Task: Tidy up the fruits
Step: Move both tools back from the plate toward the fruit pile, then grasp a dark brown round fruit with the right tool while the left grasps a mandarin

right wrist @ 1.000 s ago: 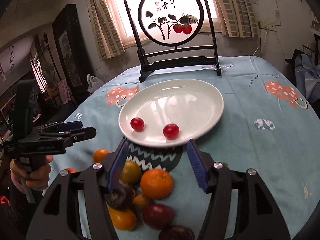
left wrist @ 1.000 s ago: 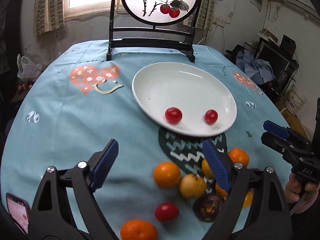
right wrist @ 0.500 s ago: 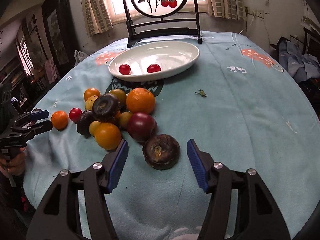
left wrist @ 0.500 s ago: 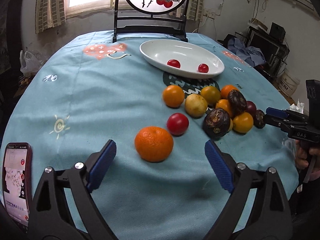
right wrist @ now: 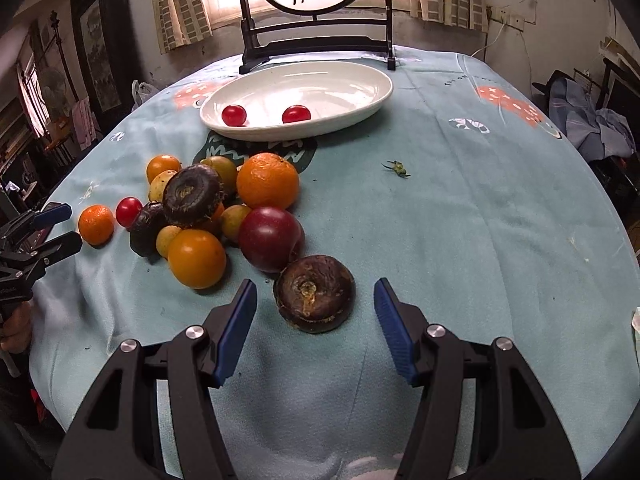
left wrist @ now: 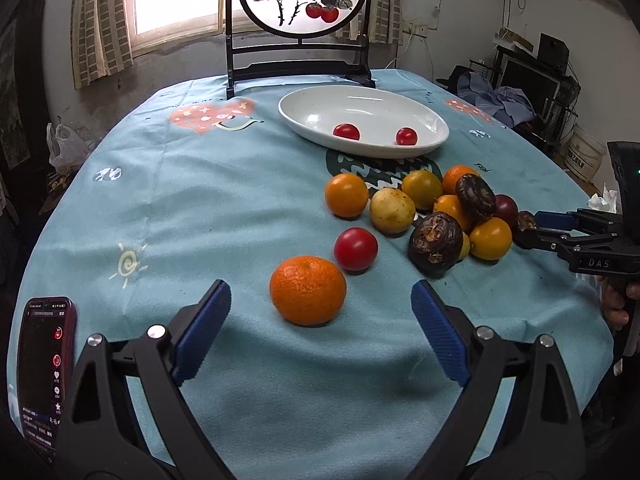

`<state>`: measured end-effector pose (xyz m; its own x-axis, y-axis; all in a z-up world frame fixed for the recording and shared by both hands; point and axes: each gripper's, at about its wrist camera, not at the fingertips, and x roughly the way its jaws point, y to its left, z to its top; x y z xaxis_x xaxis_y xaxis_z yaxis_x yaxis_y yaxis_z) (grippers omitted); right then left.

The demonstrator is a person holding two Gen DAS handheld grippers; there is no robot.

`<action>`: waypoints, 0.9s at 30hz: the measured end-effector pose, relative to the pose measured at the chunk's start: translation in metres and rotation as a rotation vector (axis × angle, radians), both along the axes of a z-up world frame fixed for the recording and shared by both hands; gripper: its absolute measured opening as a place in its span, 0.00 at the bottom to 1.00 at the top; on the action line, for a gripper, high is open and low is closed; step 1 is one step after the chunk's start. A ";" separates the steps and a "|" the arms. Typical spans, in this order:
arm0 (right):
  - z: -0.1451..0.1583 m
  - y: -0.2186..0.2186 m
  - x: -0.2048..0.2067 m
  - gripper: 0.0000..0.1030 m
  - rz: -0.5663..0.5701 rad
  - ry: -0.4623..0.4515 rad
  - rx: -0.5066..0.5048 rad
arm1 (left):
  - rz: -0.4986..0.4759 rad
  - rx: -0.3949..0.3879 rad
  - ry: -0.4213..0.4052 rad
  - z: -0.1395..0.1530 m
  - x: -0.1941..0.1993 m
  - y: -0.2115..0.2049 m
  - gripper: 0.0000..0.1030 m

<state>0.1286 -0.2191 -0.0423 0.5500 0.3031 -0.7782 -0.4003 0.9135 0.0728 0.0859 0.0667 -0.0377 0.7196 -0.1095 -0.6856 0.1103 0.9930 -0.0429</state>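
A white oval plate (left wrist: 316, 106) (right wrist: 360, 80) holds two cherry tomatoes (left wrist: 346, 131) (right wrist: 234, 115). In front of it lies a pile of oranges, yellow fruits and dark brown fruits (left wrist: 436, 236) (right wrist: 192, 196). My left gripper (left wrist: 320, 320) is open, just short of a mandarin (left wrist: 307, 290) with a red tomato (left wrist: 355, 249) behind it. My right gripper (right wrist: 316, 316) is open, its fingers either side of a dark brown fruit (right wrist: 315, 298) next to a purple-red fruit (right wrist: 271, 238). The right gripper also shows in the left wrist view (left wrist: 548, 228).
A round painted screen on a black stand (left wrist: 298, 0) stands behind the plate. A phone (left wrist: 40, 364) lies at the near left table edge. A small green stem (right wrist: 396, 168) lies on the blue cloth (right wrist: 480, 200). Furniture and clutter surround the table.
Both grippers pulled back from above the plate toward the near table edge and dropped lower. The mandarin and the dark fruit now sit just ahead of the open fingers.
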 end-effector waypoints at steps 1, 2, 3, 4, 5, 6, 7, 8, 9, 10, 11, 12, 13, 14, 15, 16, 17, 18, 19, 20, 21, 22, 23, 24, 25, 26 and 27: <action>0.000 0.001 0.000 0.60 0.001 -0.002 -0.009 | 0.002 -0.001 0.000 0.000 0.000 0.001 0.91; -0.001 0.003 0.001 0.60 -0.001 -0.003 -0.017 | 0.002 -0.004 0.002 0.000 0.000 0.001 0.91; -0.001 0.004 0.001 0.58 -0.003 -0.003 -0.023 | 0.002 -0.008 0.001 0.000 0.000 0.002 0.91; -0.002 0.005 0.003 0.57 -0.003 0.003 -0.029 | 0.002 -0.011 0.001 0.000 0.000 0.002 0.91; -0.003 0.006 0.004 0.54 -0.005 0.012 -0.036 | 0.003 -0.012 0.001 0.000 0.000 0.003 0.91; -0.005 0.006 0.006 0.52 -0.007 0.019 -0.042 | 0.003 -0.013 0.003 0.000 0.000 0.003 0.91; -0.006 0.007 0.007 0.51 -0.005 0.025 -0.044 | 0.002 -0.014 0.005 0.000 0.000 0.003 0.91; -0.006 0.008 0.007 0.48 -0.006 0.030 -0.048 | 0.002 -0.015 0.007 0.000 0.001 0.003 0.91; -0.007 0.007 0.008 0.47 -0.011 0.033 -0.051 | 0.003 -0.016 0.009 0.000 0.001 0.003 0.91; -0.007 0.007 0.009 0.46 -0.014 0.035 -0.052 | 0.003 -0.018 0.009 0.000 0.001 0.003 0.91; -0.007 0.007 0.009 0.45 -0.016 0.036 -0.051 | 0.003 -0.020 0.010 0.000 0.000 0.003 0.91; -0.008 0.007 0.008 0.44 -0.018 0.035 -0.051 | 0.004 -0.020 0.011 -0.001 0.001 0.004 0.91; -0.008 0.007 0.008 0.43 -0.020 0.034 -0.051 | 0.005 -0.021 0.012 -0.001 0.001 0.004 0.91; -0.007 0.006 0.008 0.43 -0.023 0.033 -0.047 | 0.006 -0.024 0.013 -0.001 0.001 0.004 0.91; -0.007 0.004 0.008 0.42 -0.027 0.032 -0.035 | 0.005 -0.025 0.015 -0.001 0.001 0.004 0.91; -0.006 0.002 0.008 0.42 -0.034 0.029 -0.017 | 0.006 -0.025 0.018 -0.001 0.002 0.004 0.91; -0.004 -0.002 0.008 0.42 -0.040 0.026 0.008 | 0.008 -0.027 0.022 -0.002 0.003 0.005 0.91; -0.003 -0.007 0.007 0.42 -0.048 0.023 0.044 | 0.010 -0.029 0.027 -0.003 0.004 0.005 0.90; -0.002 -0.011 0.007 0.42 -0.055 0.023 0.071 | 0.012 -0.032 0.035 -0.004 0.005 0.006 0.89; -0.001 -0.014 0.007 0.42 -0.063 0.025 0.093 | 0.015 -0.037 0.040 -0.004 0.007 0.007 0.89; -0.001 -0.018 0.008 0.42 -0.070 0.030 0.113 | 0.018 -0.042 0.046 -0.005 0.008 0.007 0.86; -0.001 -0.019 0.008 0.42 -0.073 0.035 0.122 | 0.020 -0.045 0.056 -0.006 0.009 0.008 0.81; -0.001 -0.019 0.008 0.42 -0.073 0.039 0.125 | 0.020 -0.047 0.068 -0.008 0.011 0.008 0.77; -0.001 -0.018 0.008 0.42 -0.071 0.038 0.123 | 0.022 -0.047 0.081 -0.010 0.013 0.009 0.70; 0.000 -0.017 0.007 0.42 -0.067 0.036 0.121 | 0.024 -0.045 0.094 -0.012 0.015 0.008 0.62; 0.000 -0.017 0.006 0.42 -0.063 0.034 0.119 | 0.026 -0.045 0.108 -0.014 0.016 0.008 0.58; 0.000 -0.016 0.006 0.42 -0.060 0.033 0.119 | 0.027 -0.045 0.120 -0.015 0.018 0.008 0.53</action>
